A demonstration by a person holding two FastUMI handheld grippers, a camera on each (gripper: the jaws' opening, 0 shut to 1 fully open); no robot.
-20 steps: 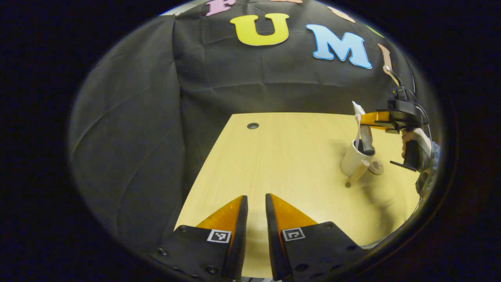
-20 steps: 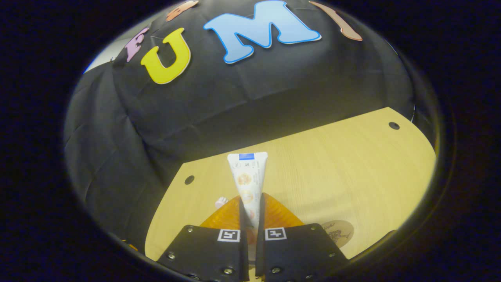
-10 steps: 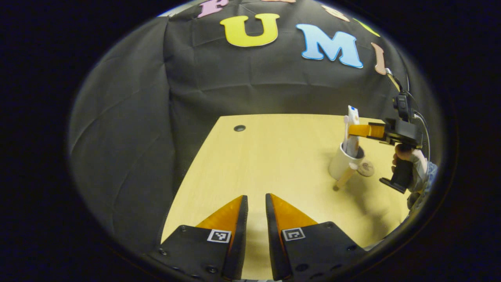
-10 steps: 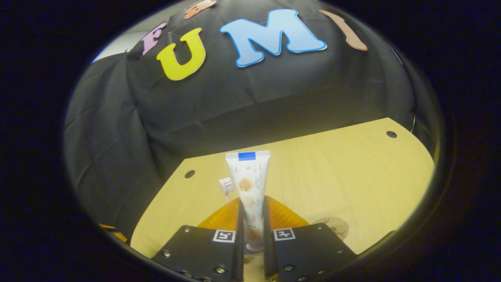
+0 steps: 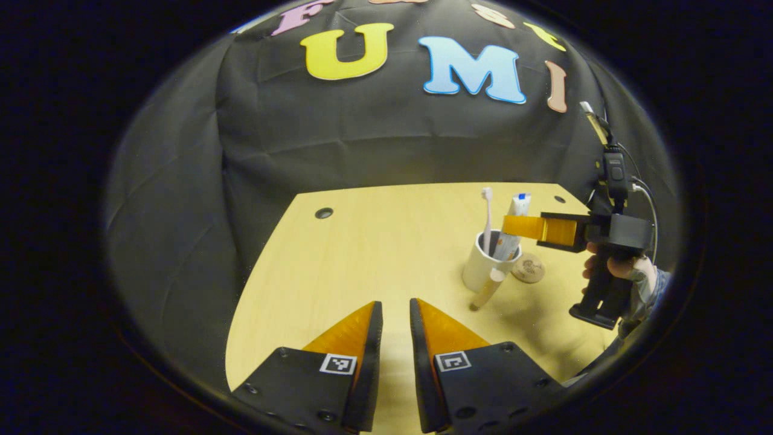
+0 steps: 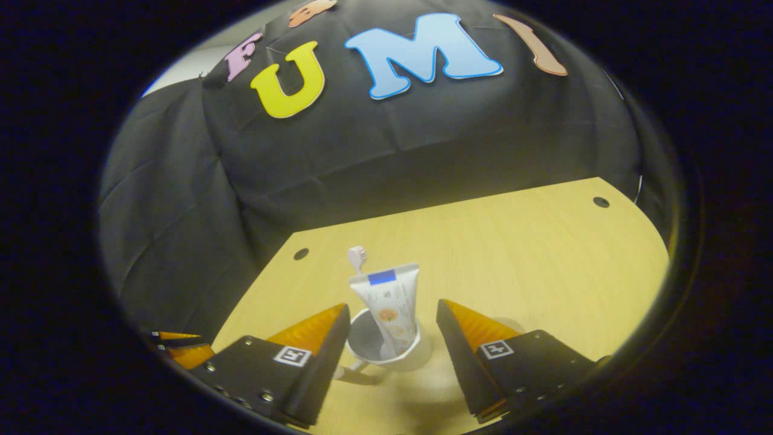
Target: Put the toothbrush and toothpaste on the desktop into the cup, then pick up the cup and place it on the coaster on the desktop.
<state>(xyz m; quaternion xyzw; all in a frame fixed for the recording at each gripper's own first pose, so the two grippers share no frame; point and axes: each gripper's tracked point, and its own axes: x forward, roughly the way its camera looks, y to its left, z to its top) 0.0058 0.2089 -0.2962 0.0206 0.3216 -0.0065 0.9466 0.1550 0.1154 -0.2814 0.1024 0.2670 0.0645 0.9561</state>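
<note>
In the left gripper view a white cup (image 5: 480,273) with a wooden handle (image 5: 487,290) stands on the desk. A toothbrush (image 5: 487,217) and a toothpaste tube (image 5: 515,226) stand in it. A round wooden coaster (image 5: 528,268) lies just right of the cup. My right gripper (image 6: 392,305) is open, its fingers on either side of the toothpaste tube (image 6: 388,311) and apart from it, above the cup (image 6: 362,341). The toothbrush head (image 6: 357,257) rises behind the tube. My left gripper (image 5: 395,305) hovers low over the near desk, shut on nothing.
The light wooden desk (image 5: 374,254) has small round holes (image 5: 324,212) near its far corners. A hand (image 5: 613,266) holds the right gripper at the right. Black cloth walls close the booth behind and to the left.
My right gripper has opened and let go of the toothpaste, which now stands lower in the cup. The left gripper view has swung so the cup sits nearer the middle.
</note>
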